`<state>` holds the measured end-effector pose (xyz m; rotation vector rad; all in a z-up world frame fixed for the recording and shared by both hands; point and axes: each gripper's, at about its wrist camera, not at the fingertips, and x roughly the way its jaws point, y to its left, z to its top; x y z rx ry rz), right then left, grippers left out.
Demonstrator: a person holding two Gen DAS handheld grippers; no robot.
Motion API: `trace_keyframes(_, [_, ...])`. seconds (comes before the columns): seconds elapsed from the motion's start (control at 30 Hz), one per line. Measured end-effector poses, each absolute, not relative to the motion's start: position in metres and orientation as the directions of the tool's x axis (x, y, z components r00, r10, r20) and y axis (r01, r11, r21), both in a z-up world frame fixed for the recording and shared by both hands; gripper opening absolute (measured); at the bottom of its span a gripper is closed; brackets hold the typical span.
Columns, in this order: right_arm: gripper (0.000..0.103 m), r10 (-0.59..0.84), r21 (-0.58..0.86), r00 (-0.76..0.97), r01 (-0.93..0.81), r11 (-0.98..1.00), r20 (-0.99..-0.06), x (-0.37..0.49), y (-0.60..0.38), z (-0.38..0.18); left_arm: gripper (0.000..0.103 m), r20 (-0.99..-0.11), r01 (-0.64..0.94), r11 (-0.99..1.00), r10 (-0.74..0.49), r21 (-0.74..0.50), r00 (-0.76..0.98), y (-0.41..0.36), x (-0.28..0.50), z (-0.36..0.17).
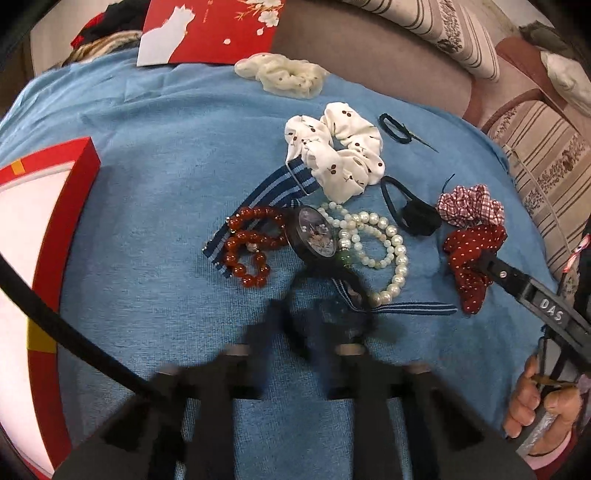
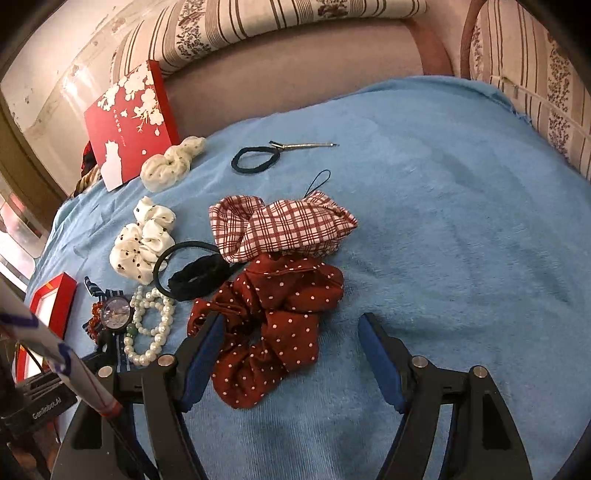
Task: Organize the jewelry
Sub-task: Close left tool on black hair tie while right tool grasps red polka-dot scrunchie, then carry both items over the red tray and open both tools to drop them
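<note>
Two grippers hover over a blue towel (image 2: 461,221) strewn with jewelry and hair ties. The right gripper (image 2: 291,332) has its fingers spread, its left finger touching the dark red dotted scrunchie (image 2: 280,314); bare towel stretches to the right and far edges. The left gripper (image 1: 317,332) is blurred, so I cannot tell its state; it sits near the watch (image 1: 314,236), between the red bead bracelet (image 1: 251,247) and pearl bracelets (image 1: 373,247). A red box (image 1: 55,221) sits at the left edge.

Domestic living room — striped floral sofa cushions (image 2: 258,22) at 12 o'clock, blue towel (image 2: 443,184) spread over the seat.
</note>
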<state>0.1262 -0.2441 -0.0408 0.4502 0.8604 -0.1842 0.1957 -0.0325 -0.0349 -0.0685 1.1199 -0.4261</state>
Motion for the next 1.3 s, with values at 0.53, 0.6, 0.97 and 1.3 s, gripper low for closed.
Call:
trace_keyframes(0.53, [0.011,0.09,0.359,0.696,0.251,0.899,-0.712,0.079,-0.219,0.008,0.008,-0.772,0.209,0.903,-0.429,-0.375,0.469,0.051,0.145,0.032])
trace_keyframes(0.6, [0.011,0.092,0.353,0.709,0.231,0.907,-0.7,0.075,-0.211,0.02,0.008,-0.771,0.186,0.918,-0.394,-0.349,0.5,0.067,0.141,0.041])
trace_keyframes(0.97, [0.011,0.241,0.312,0.684,-0.021,0.95,-0.688,0.098,-0.094,0.072,0.008,-0.815,-0.068,0.987,-0.079,-0.144,0.574,0.215,0.136,0.05])
trace_keyframes(1.3, [0.011,0.438,0.346,0.512,-0.27,0.899,-0.739,0.15,0.068,0.042,0.008,-0.856,-0.224,0.974,0.087,-0.035,0.509,0.306,0.157,0.015])
